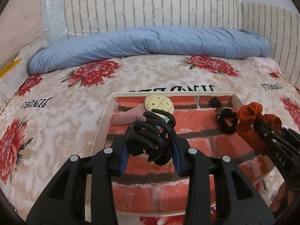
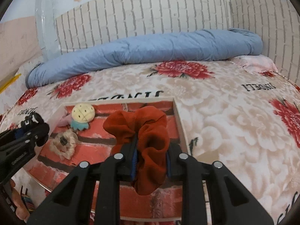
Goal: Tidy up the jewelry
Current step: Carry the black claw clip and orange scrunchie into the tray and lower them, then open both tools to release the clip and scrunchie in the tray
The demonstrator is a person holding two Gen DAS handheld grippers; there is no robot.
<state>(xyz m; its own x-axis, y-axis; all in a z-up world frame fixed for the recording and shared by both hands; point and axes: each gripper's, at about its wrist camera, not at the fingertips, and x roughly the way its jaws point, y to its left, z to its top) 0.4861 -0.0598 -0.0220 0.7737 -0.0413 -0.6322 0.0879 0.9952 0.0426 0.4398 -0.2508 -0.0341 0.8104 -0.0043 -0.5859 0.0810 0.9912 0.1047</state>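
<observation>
Already several pieces lie in the brick-patterned tray point(image 1: 237, 101) on the floral bedspread point(image 2: 225, 121): a cream round clip point(image 2: 83, 114), a fuzzy beige clip point(image 2: 63, 146) and a small black scrunchie point(image 1: 227, 120). The left gripper point(image 1: 151, 146) hangs over the tray with its jaws clamped on a black claw clip point(image 1: 150, 136). The right gripper point(image 2: 151, 157) pinches a rust-orange scrunchie point(image 2: 148, 140) above the tray's right part. Whether either piece touches the tray floor is hard to tell. Judging by this, the sorting is well along: both held pieces remain to be set down and released.
</observation>
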